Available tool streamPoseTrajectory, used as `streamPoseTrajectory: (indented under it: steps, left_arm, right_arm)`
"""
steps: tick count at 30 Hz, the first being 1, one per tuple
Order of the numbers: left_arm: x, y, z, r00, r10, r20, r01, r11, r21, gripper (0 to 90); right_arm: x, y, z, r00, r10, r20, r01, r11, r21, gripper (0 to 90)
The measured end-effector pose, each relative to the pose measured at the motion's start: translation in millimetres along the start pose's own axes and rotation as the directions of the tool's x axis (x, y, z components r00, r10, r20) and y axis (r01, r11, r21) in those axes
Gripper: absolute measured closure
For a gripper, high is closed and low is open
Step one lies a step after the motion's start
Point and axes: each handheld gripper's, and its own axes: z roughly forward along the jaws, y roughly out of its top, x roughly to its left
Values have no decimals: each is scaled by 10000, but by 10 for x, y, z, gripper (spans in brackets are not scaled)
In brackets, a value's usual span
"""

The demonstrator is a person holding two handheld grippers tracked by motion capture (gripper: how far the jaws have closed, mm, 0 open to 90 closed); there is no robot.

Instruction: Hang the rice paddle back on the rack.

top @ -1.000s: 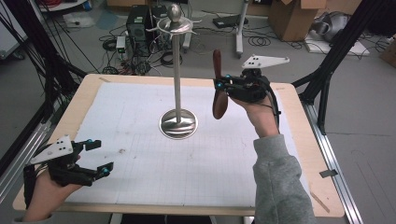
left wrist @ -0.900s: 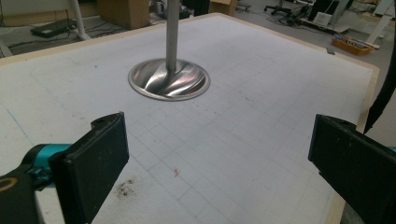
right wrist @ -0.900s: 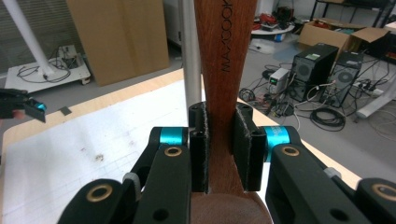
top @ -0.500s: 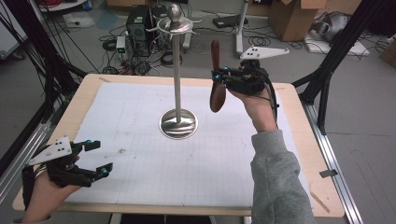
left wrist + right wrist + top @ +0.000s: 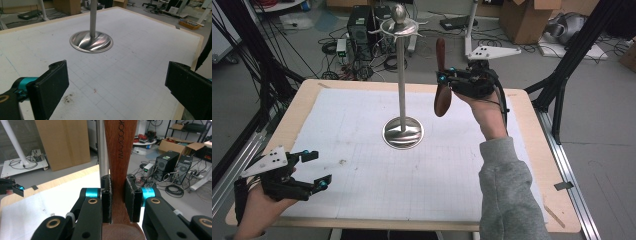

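Note:
A wooden spoon (image 5: 442,100) hangs upright in the air to the right of the tall metal stand (image 5: 402,80), bowl end down. My right gripper (image 5: 443,80) is shut on its handle; in the right gripper view both pads clamp the brown handle (image 5: 120,150), with the stand's pole (image 5: 100,147) just behind it. The stand's round base (image 5: 403,133) sits mid-table and its hooked top (image 5: 399,22) is bare. My left gripper (image 5: 318,170) rests low at the near left corner, open with nothing between its fingers, facing the base (image 5: 91,41).
A white gridded mat (image 5: 362,175) covers the wooden table (image 5: 532,150). Black frame struts (image 5: 562,75) stand at both sides. Computer towers (image 5: 362,20), cables and cardboard boxes (image 5: 522,20) lie on the floor beyond the far edge.
My right gripper has carried the spoon slightly up and left, closer to the stand's pole. The left gripper has stayed where it was.

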Motion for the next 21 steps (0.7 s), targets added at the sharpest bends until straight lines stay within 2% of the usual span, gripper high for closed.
streamPoseTrajectory:
  steps: [9,21]
  left_arm:
    - [-5,-1,2,10000,-10,3,10,10000,-2,55]
    - [-5,-6,-19,10000,-37,0,37,10000,-39,55]
  right_arm:
    - [56,76,44,9998,-165,-110,166,9999,25,780]
    - [63,123,111,9998,-101,-156,99,9999,-136,780]
